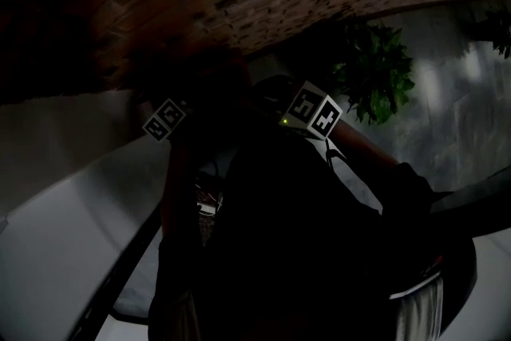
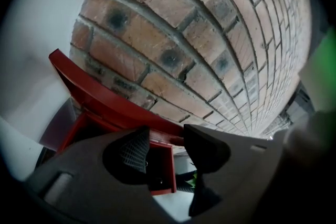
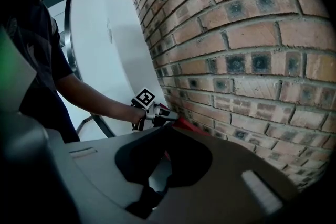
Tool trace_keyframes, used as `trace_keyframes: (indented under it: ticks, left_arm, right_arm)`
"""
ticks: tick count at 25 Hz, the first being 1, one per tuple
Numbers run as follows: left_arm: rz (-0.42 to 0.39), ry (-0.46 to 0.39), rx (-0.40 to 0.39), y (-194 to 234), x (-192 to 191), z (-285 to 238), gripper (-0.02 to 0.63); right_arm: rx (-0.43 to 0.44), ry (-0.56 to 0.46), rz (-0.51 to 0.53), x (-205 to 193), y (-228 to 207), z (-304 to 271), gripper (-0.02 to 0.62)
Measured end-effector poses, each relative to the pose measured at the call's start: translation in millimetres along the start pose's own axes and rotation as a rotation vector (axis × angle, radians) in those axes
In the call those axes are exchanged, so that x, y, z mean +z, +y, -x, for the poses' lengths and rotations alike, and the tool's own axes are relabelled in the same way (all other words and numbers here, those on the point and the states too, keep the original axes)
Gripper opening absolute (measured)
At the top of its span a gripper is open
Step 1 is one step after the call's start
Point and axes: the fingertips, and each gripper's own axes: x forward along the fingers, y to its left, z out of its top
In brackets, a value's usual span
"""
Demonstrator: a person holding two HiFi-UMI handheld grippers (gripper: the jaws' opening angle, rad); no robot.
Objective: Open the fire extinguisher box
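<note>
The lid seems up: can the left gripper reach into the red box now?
Probably yes: the left gripper, jaws apart, sits at the red box, its lid raised, nothing visibly between.

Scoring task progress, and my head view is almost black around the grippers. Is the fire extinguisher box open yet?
Observer: Partly. The left gripper view shows the red lid raised off the box, with the dark interior showing.
Operator: Is the left gripper clamped on it?
Observer: No. The left gripper has its jaws apart; the lid's edge runs across behind their tips.
Operator: Where does the box sit?
Observer: The right gripper view shows it against the brick wall.
</note>
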Motion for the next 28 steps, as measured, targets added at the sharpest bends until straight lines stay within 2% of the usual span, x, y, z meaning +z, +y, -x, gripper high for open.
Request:
trace_keyframes:
  ticks: [28]
  left_arm:
    - [-0.029,-0.028,-0.006,-7.6,40.9,-30.5,0.202]
  right_arm:
    - [-0.034,0.009,-0.016,0.3,-11.4,7.8,0.002]
